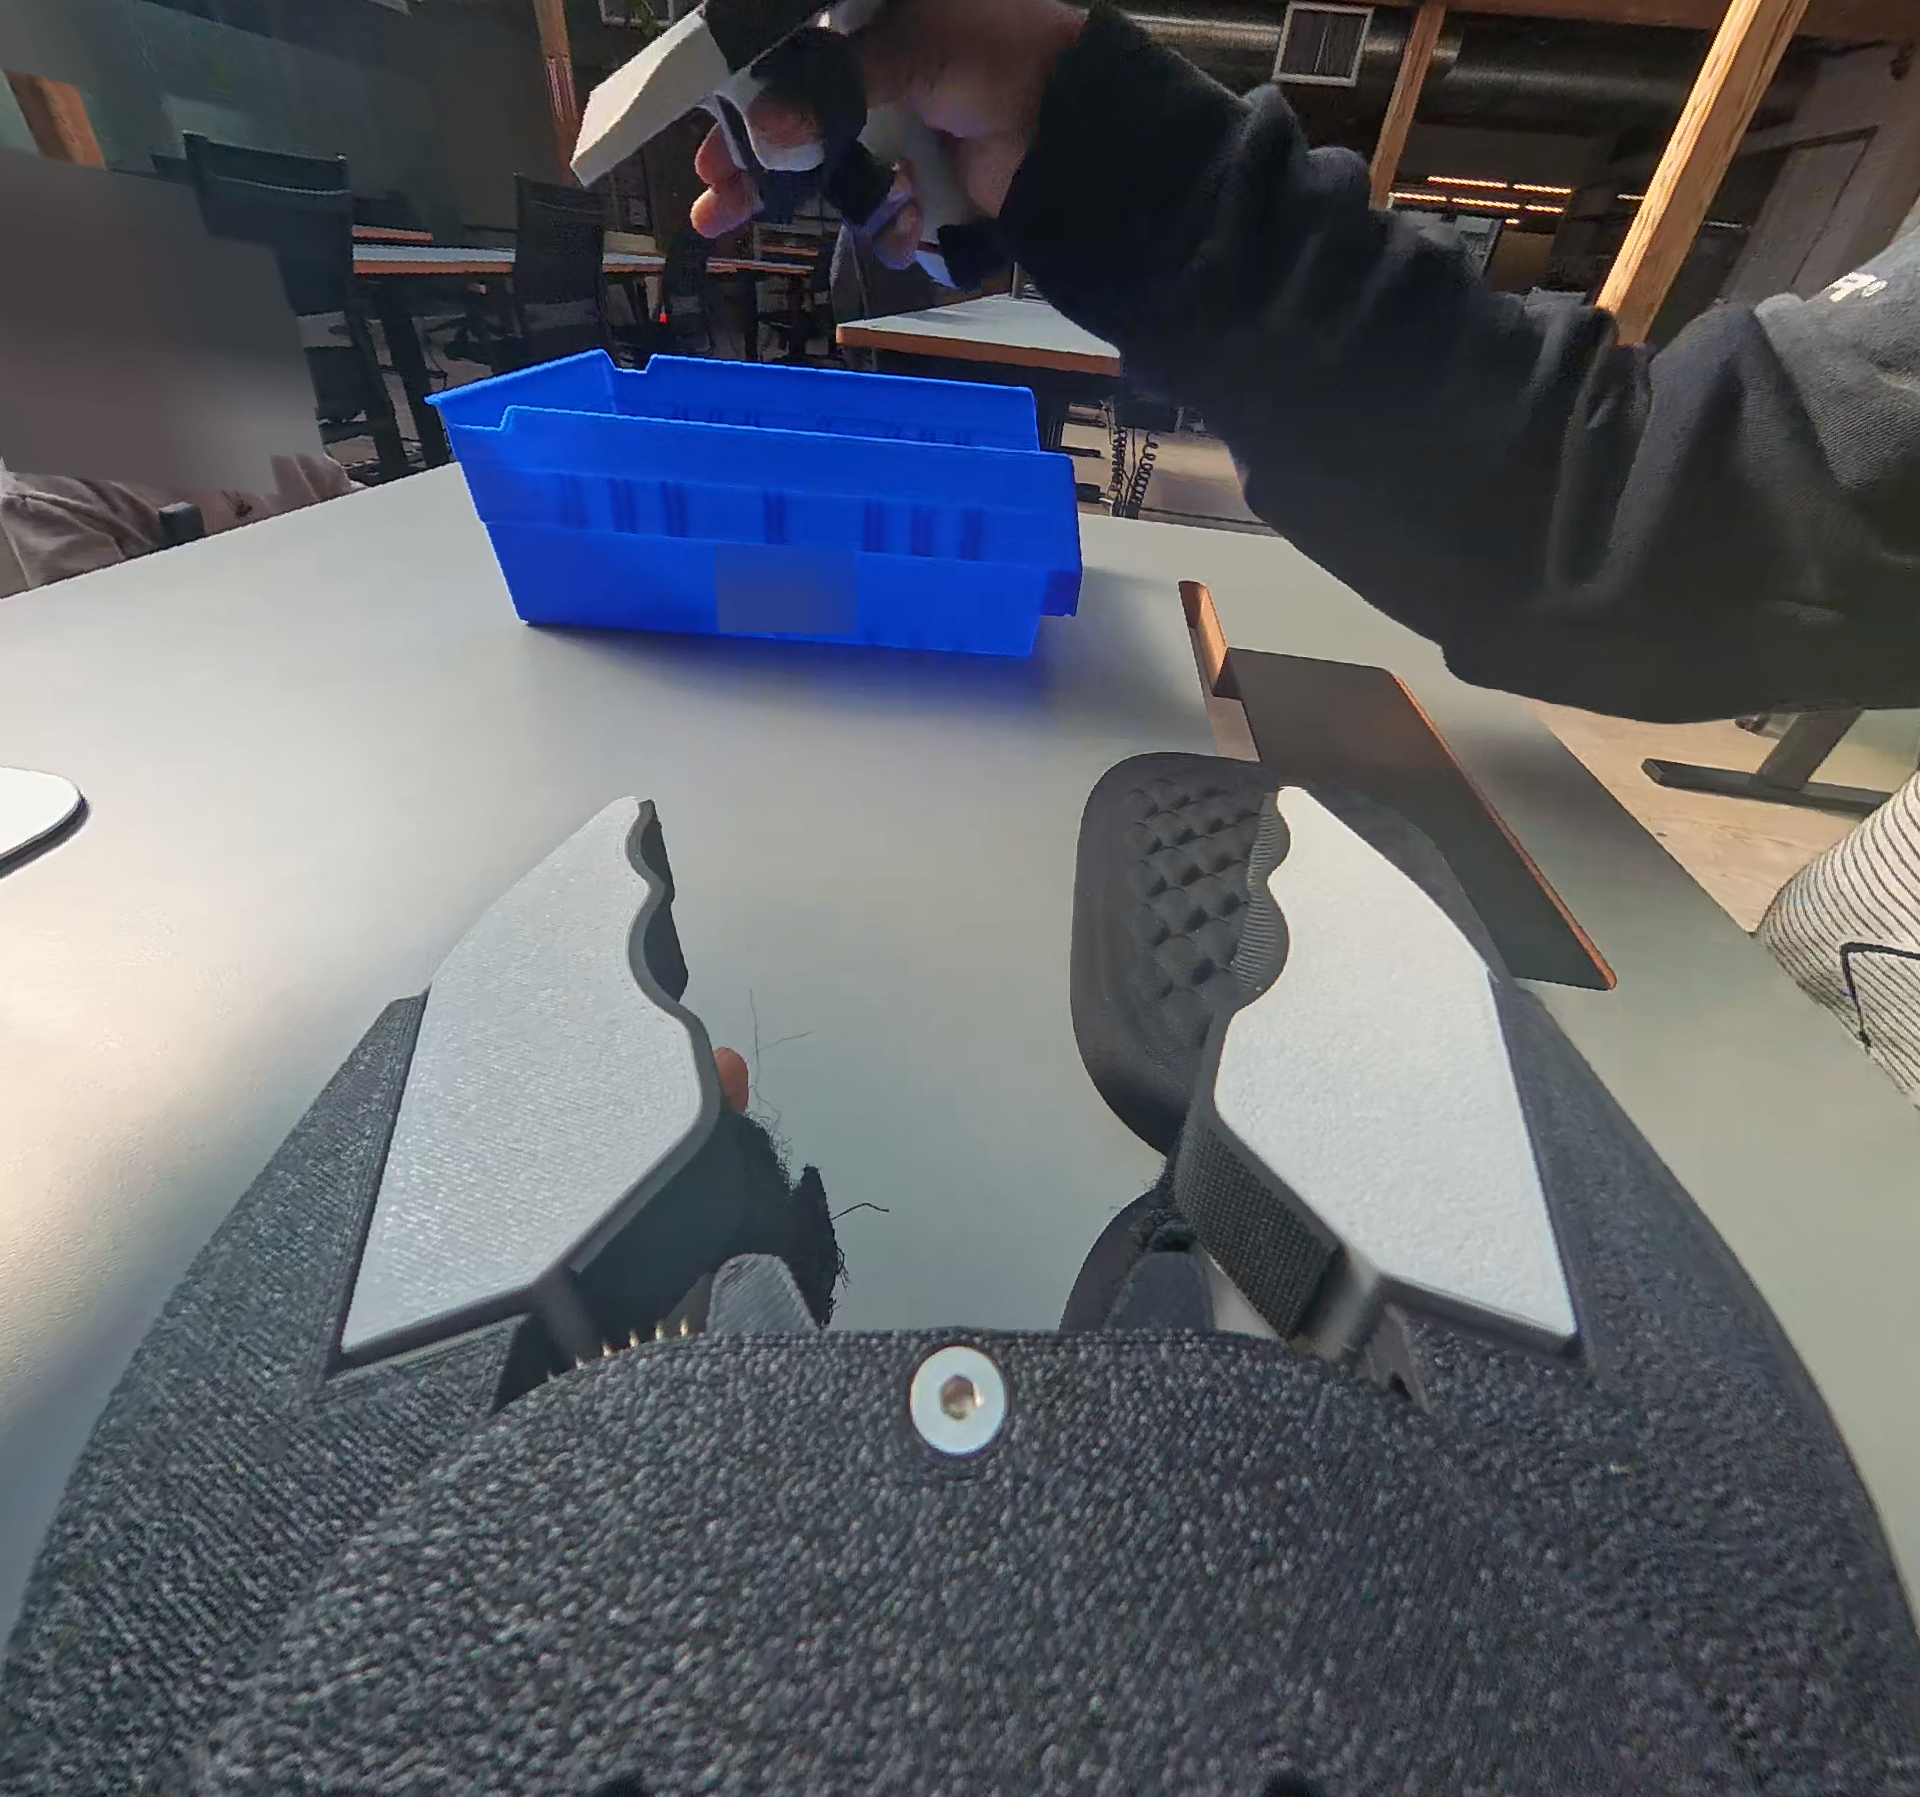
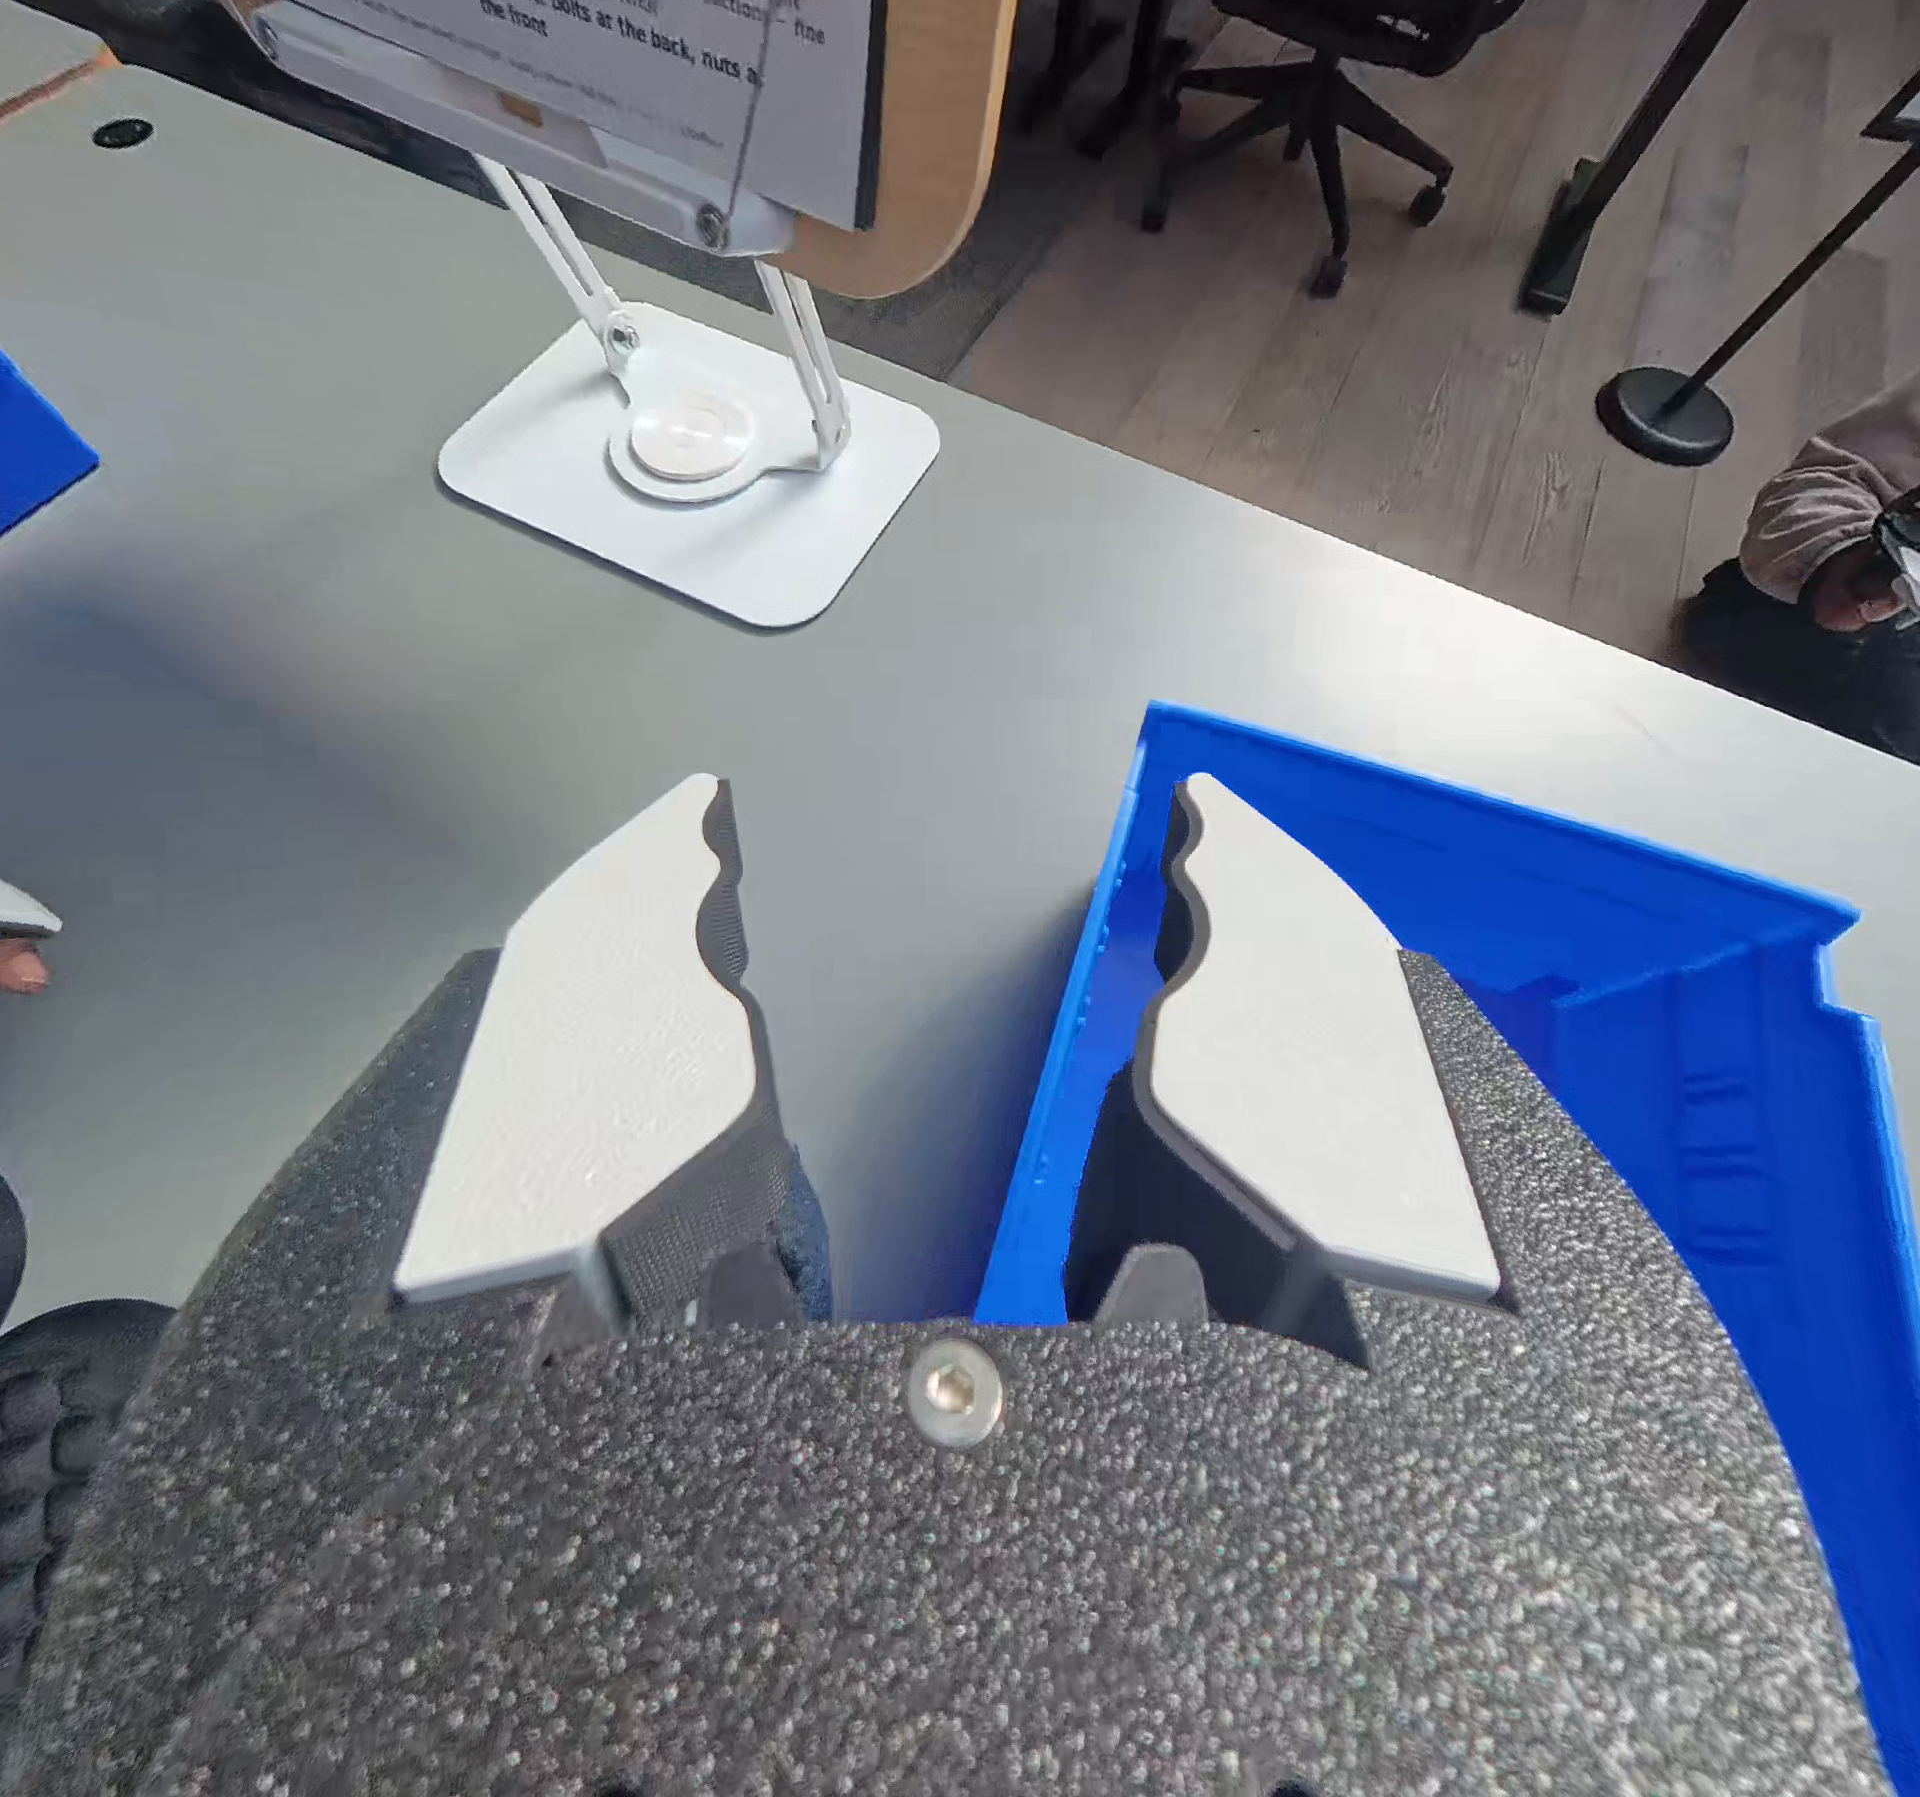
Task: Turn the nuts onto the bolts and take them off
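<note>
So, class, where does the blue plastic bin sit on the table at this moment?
In the left wrist view the blue plastic bin sits on the grey table, beyond the open left gripper. In the right wrist view it lies beneath the right gripper.

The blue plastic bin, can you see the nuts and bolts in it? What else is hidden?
- Blue plastic bin: left wrist view shows only its outer wall, so the contents are hidden.
- Same bin: in the right wrist view, the open right claw covers the inside.
- Nuts and bolts: not visible in either view.
- White stand's sheet: top edge cuts it off.
</note>
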`<state>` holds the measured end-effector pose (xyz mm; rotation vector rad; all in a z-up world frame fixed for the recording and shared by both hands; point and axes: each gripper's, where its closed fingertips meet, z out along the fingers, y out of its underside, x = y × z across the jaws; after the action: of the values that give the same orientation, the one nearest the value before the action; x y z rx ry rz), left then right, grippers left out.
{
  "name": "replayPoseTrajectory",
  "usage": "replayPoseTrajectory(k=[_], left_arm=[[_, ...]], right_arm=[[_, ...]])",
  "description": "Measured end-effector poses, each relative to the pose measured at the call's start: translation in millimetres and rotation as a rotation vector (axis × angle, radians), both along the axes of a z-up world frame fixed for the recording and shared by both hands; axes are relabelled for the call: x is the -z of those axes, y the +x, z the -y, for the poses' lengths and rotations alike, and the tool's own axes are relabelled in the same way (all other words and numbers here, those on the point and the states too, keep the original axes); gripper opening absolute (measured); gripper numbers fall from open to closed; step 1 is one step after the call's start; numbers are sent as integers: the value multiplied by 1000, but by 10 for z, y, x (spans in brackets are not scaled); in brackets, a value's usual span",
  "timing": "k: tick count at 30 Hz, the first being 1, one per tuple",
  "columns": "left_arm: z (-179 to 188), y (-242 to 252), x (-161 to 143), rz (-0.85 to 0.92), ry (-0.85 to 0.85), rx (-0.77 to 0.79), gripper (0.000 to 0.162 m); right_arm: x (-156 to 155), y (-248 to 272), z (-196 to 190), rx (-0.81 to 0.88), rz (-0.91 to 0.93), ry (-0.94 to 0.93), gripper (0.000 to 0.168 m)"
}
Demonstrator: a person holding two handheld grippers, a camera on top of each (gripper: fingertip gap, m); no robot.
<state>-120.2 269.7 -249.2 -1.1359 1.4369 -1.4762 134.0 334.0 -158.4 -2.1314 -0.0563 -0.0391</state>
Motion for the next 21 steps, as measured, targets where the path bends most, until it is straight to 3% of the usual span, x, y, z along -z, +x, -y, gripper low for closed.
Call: replayPoseTrajectory(k=[5, 9, 17, 21], left_arm=[[-48, 0, -12, 4, -3, -32, 104], [-75, -3, -28, 12, -7, -49, 102], [-78, -12, -44, 20, 6, -56, 101], [-92, -23, -80, 30, 17, -74, 100]], right_arm=[[-200, -617, 256, -52, -16, 184, 83], [-173, -971, 453, -52, -37, 308, 84], [455, -1406, 680, -1, 6, 426, 86], [607, -1486, 708, 24, -16, 545, 82]])
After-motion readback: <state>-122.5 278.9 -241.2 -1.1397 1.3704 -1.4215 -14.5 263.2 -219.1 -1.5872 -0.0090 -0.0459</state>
